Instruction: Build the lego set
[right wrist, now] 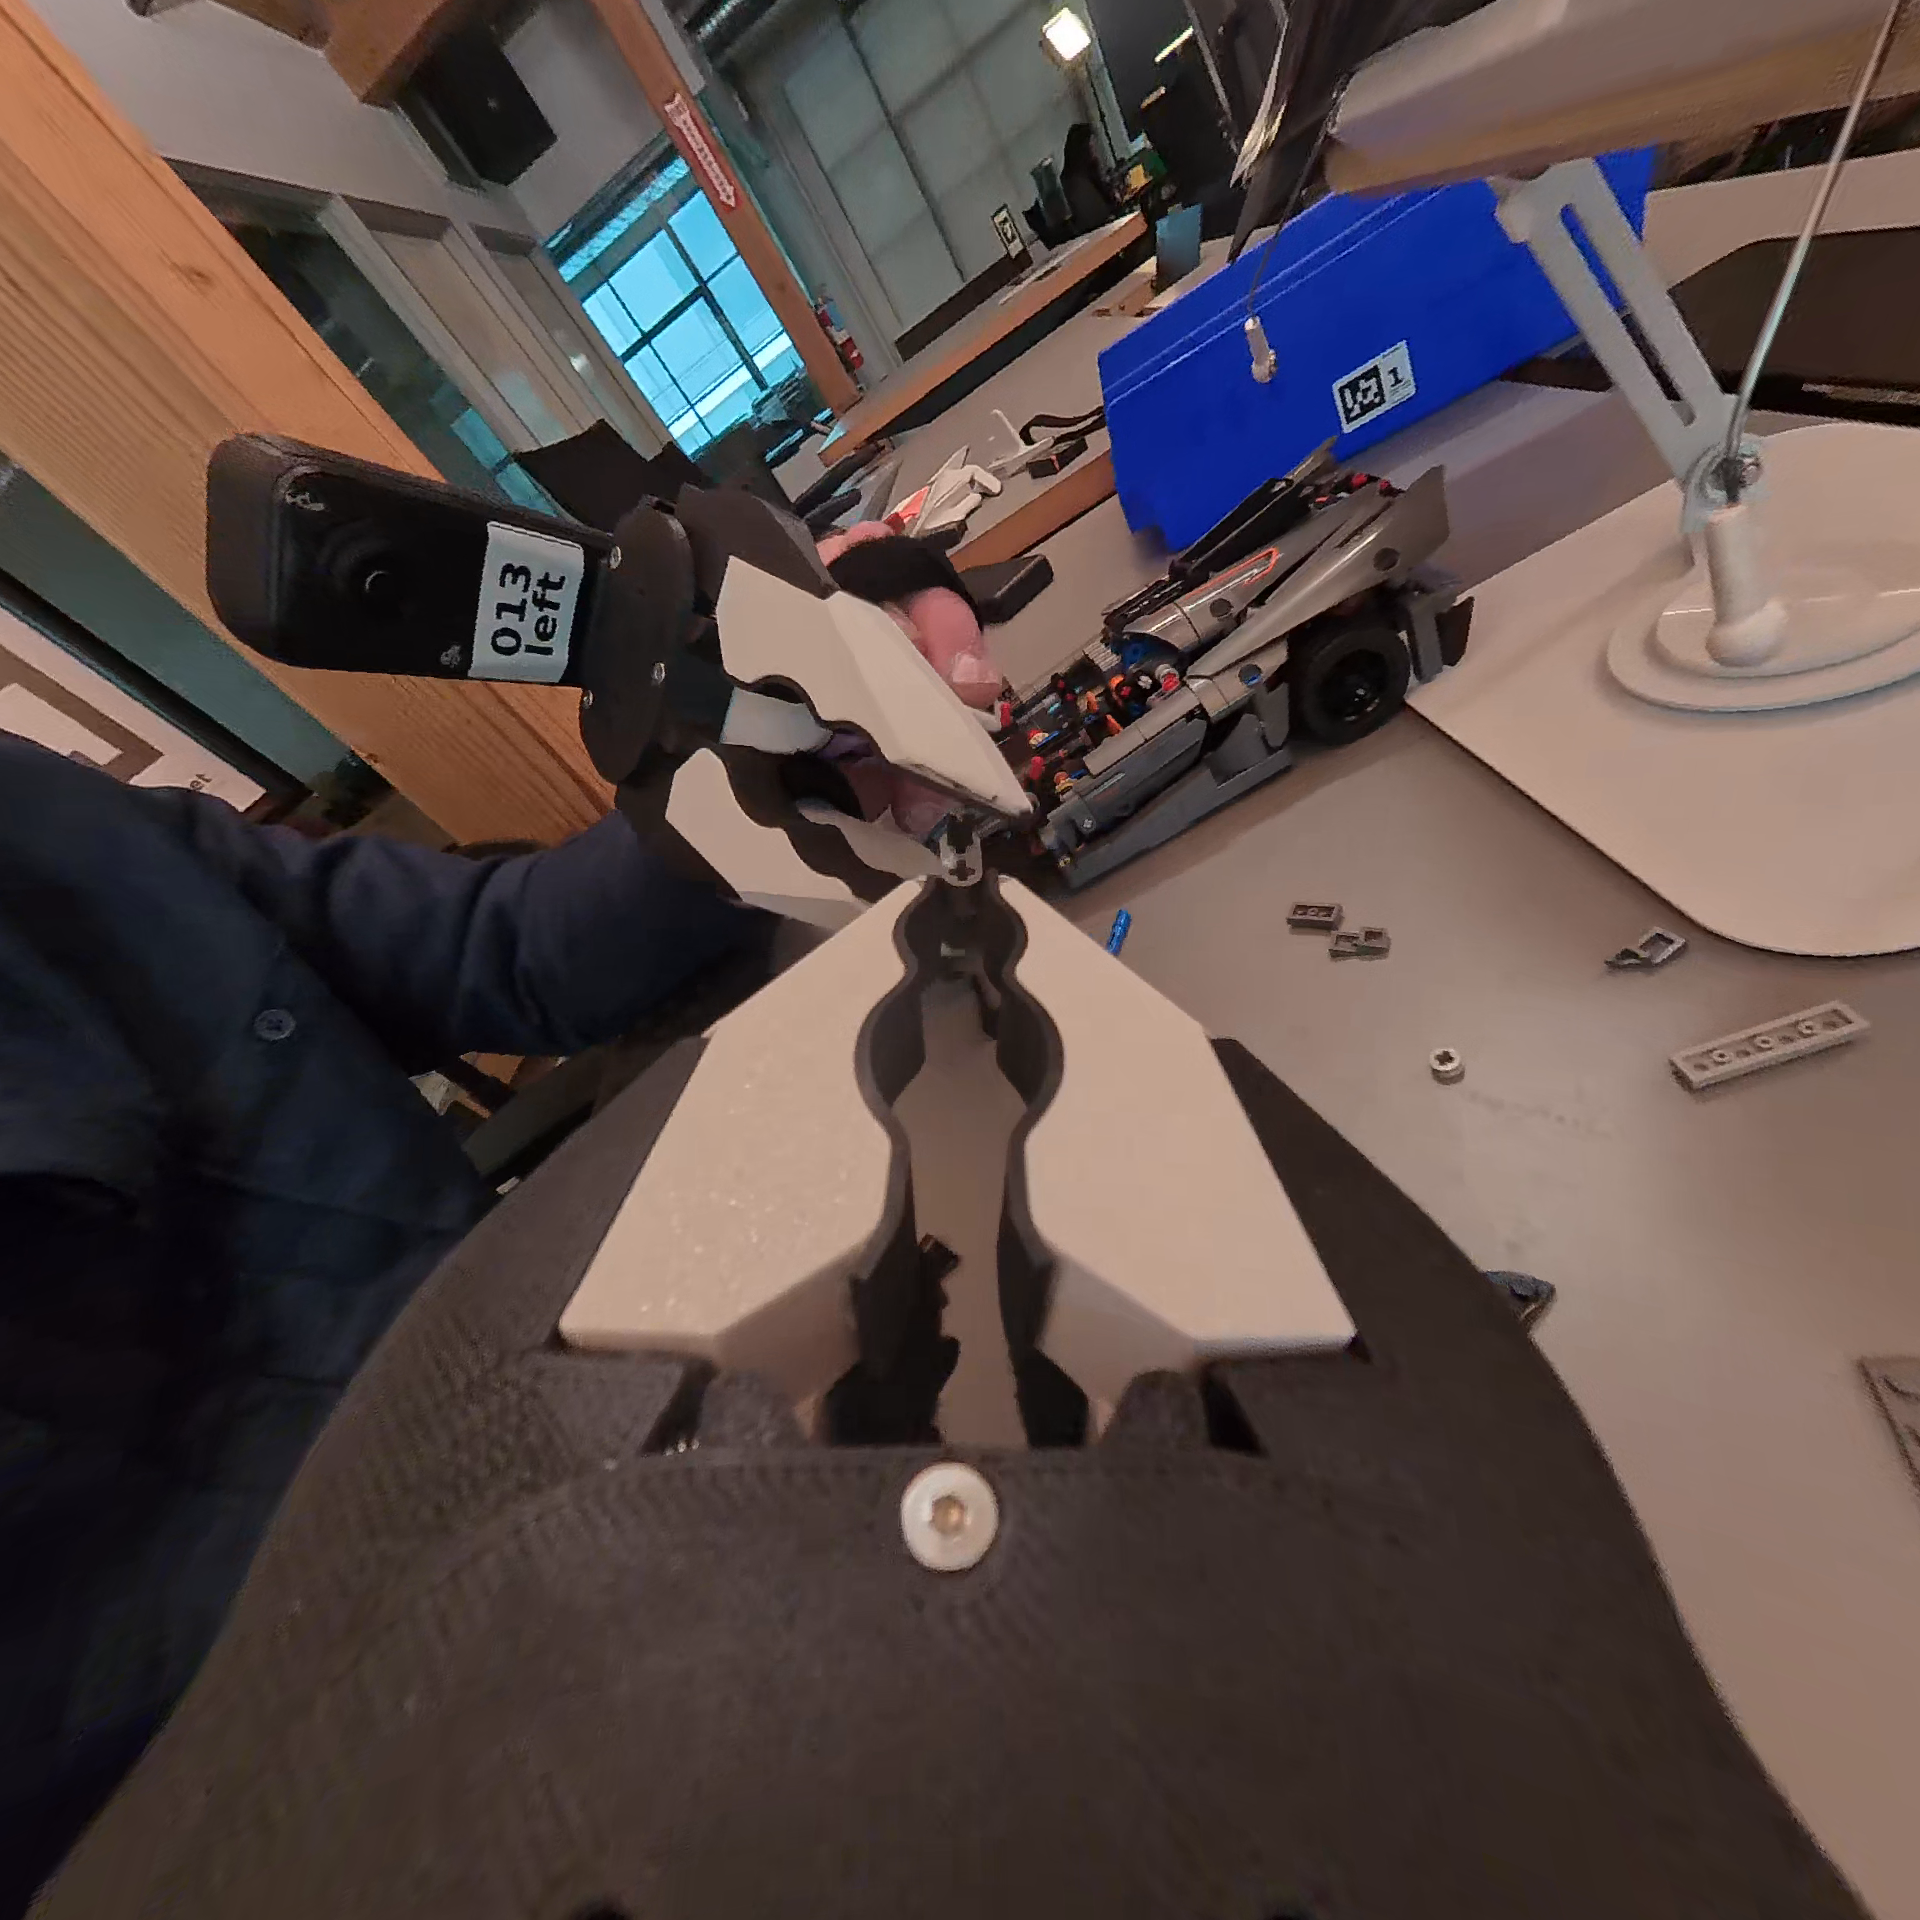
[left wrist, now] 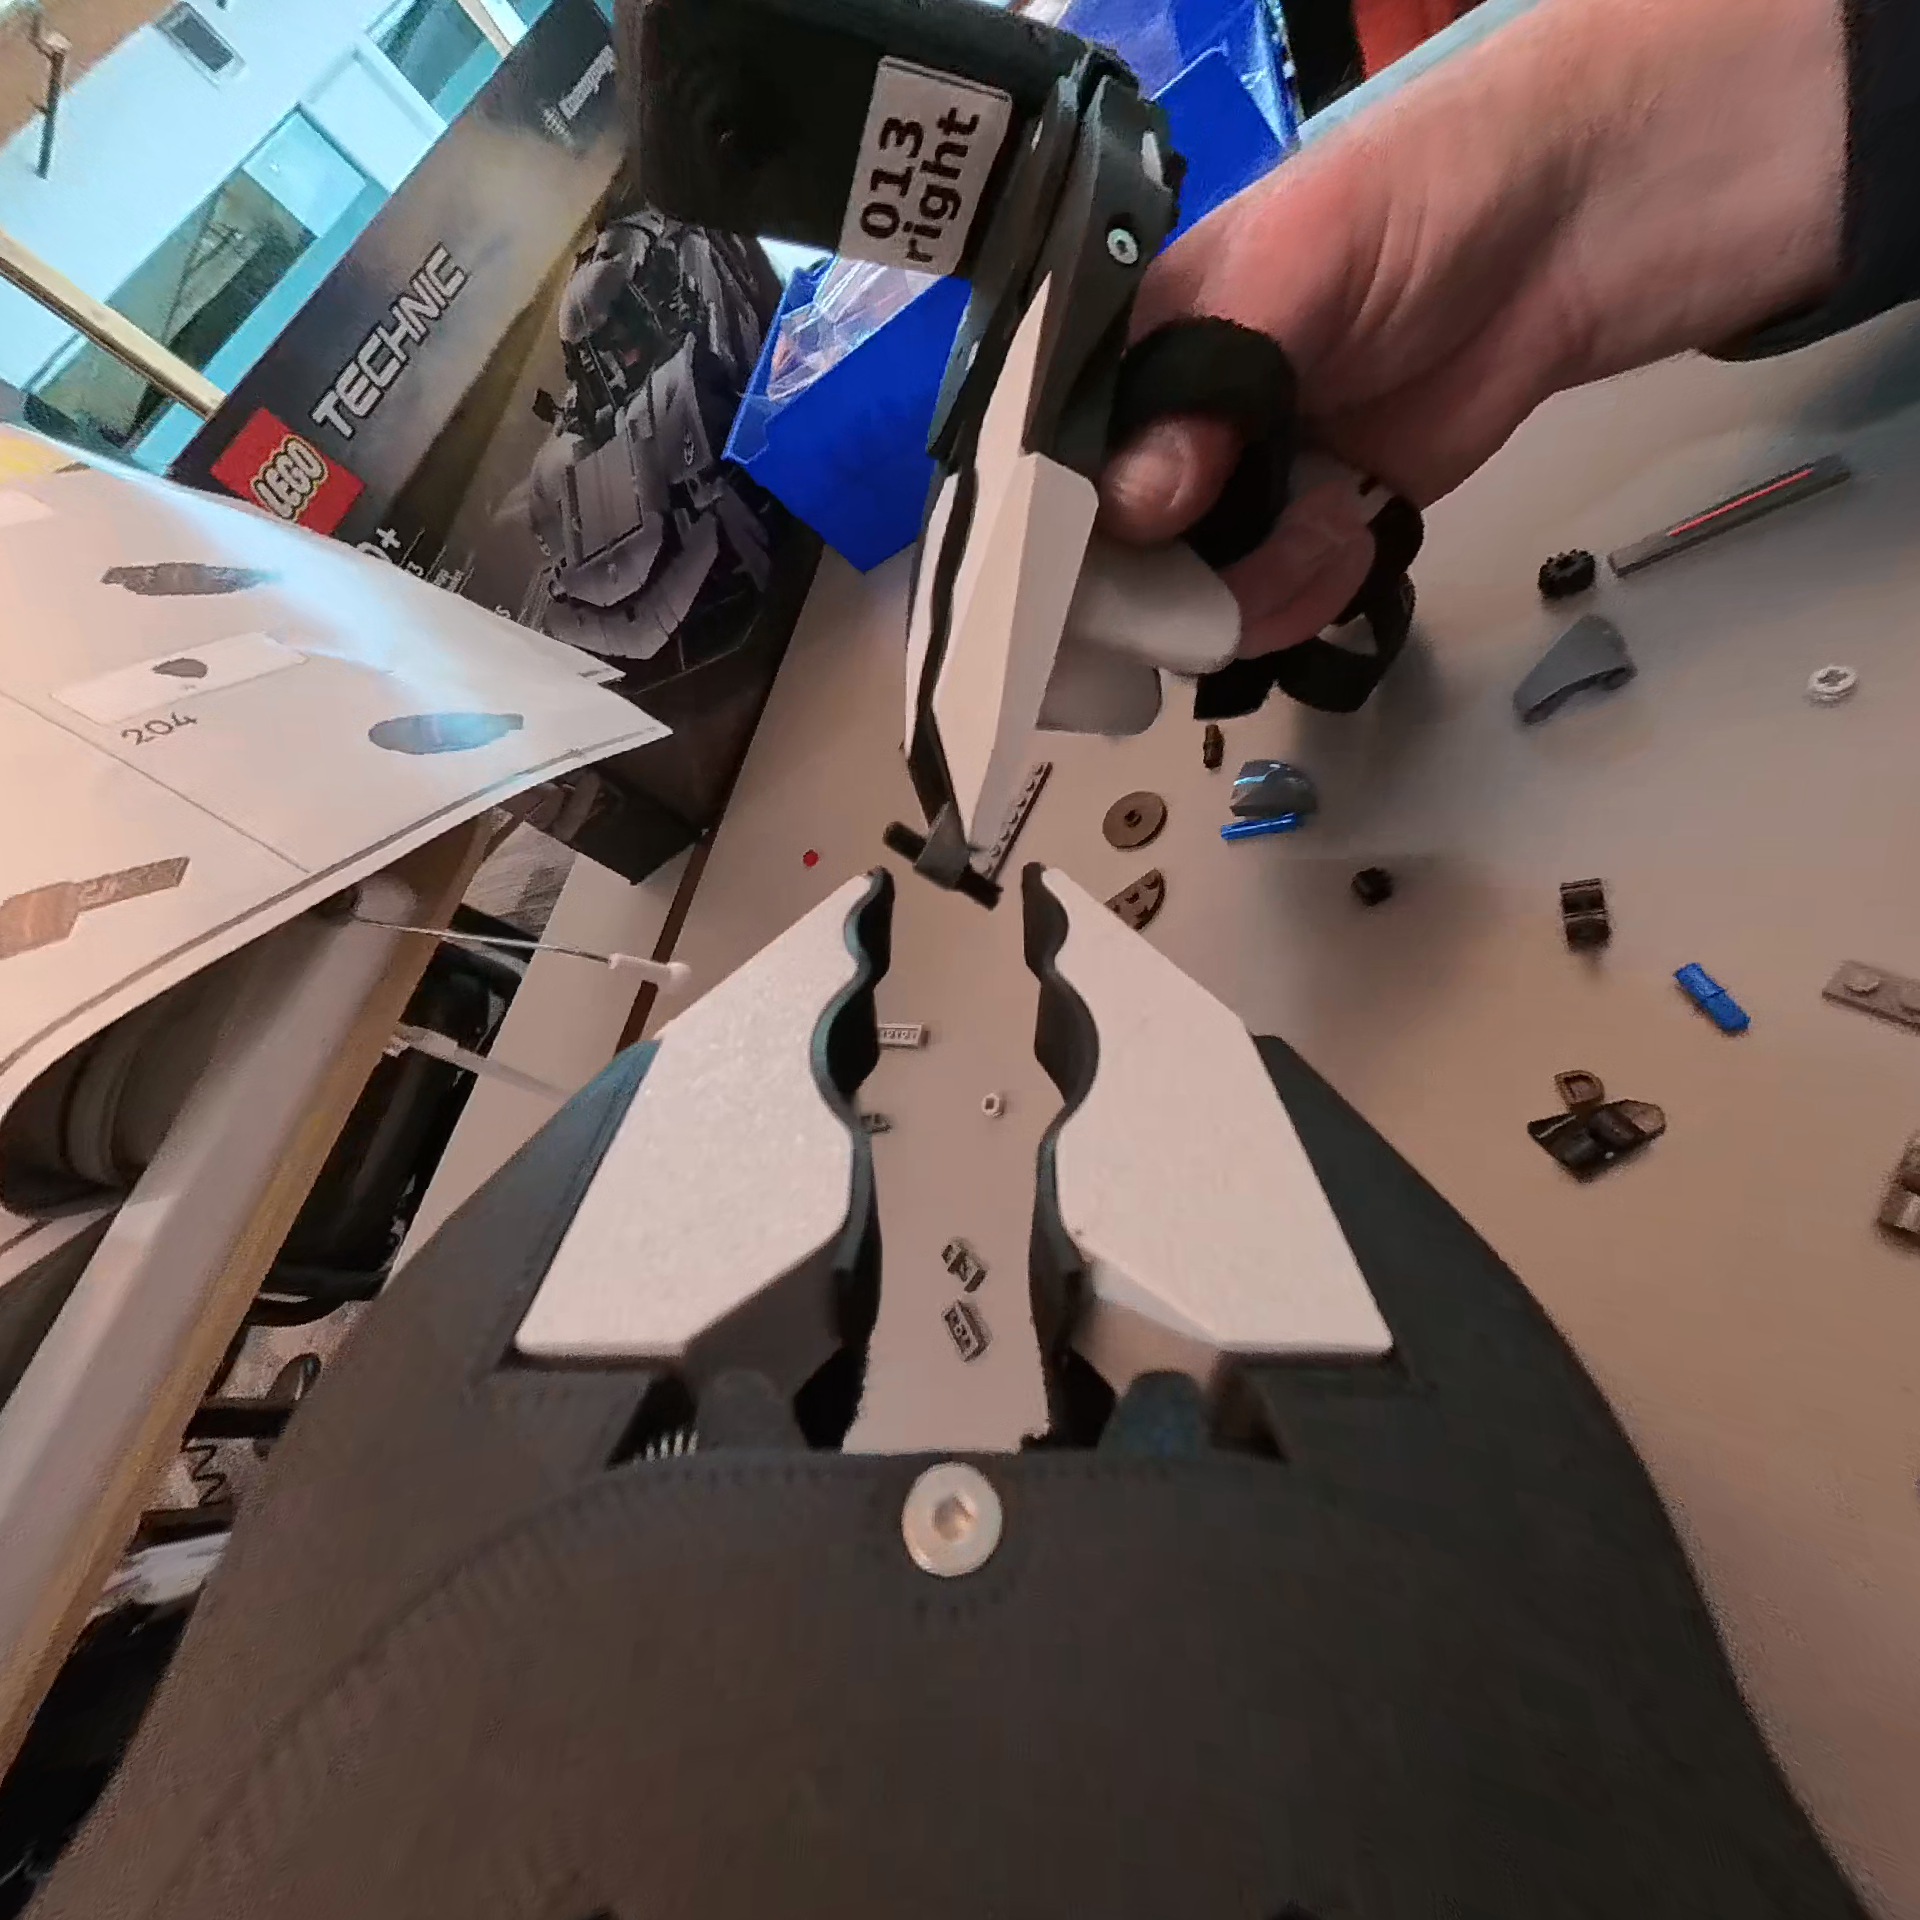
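The right gripper point(left wrist: 951, 868) pinches a small black lego piece point(left wrist: 940, 857) at its closed tips, held above the grey table point(left wrist: 1507, 1351). The left gripper point(left wrist: 956, 894) faces it just beside the piece, jaws parted and empty. The half-built lego car point(right wrist: 1247, 644) sits farther back, loose pieces point(left wrist: 1590, 1127) scattered right.

Left hand-held gripper point(left wrist: 956, 894): matt white plastic fingers point(left wrist: 748, 1122), ridged black printed body, bright metal screw point(left wrist: 951, 1519). Tabletop point(left wrist: 1455, 1351): smooth matt grey. Instruction sheet point(left wrist: 260, 727): glossy paper.
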